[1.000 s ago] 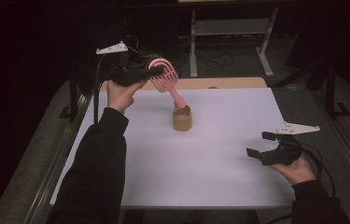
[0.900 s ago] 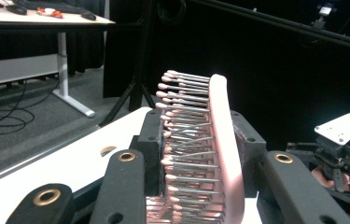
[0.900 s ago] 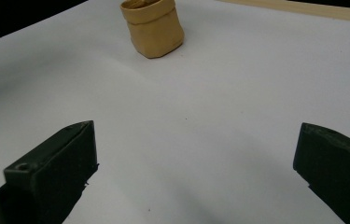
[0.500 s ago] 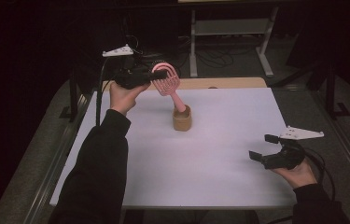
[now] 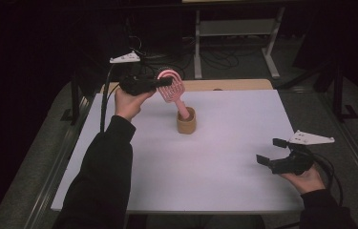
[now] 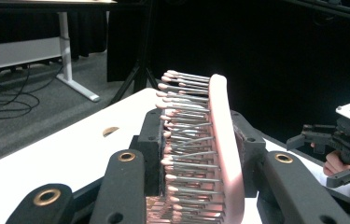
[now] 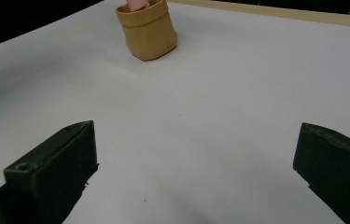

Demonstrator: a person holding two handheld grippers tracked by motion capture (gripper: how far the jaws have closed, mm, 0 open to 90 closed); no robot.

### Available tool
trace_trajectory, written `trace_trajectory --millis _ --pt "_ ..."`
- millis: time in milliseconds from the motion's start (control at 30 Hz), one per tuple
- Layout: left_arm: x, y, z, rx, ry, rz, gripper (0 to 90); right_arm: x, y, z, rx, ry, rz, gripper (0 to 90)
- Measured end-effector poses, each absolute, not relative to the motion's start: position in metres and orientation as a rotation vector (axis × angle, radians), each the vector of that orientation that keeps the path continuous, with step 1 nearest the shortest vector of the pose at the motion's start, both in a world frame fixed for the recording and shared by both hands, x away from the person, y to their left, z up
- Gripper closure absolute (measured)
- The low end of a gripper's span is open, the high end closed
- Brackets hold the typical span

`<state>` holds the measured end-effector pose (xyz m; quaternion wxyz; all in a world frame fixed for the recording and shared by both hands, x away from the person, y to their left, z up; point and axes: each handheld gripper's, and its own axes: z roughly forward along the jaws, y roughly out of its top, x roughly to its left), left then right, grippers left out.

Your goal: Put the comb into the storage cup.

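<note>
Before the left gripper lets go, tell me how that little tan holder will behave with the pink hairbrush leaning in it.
The tan holder looks small, soft-walled and probably light, with a rolled rim. The pink hairbrush stands taller than it and leans out toward the left gripper, so it may well tip once released. A sideways nudge would likely slide it across the smooth white table.

Open white table (image 5: pixel 224 181) is left between the right gripper (image 5: pixel 276 153) and the tan cup (image 5: pixel 186 121); passage is blocked only by the tilted pink hairbrush (image 5: pixel 173 90).
</note>
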<state>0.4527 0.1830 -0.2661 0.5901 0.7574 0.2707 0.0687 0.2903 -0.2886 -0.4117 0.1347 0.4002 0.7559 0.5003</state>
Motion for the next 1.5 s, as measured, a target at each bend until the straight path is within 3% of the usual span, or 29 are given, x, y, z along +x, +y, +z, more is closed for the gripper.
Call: trace_trajectory --millis 1500 --pt "0.461 0.173 -0.312 1.722 0.699 0.123 63.4 0.292 -0.288 -0.419 1.188 2.215 1.430 0.0"
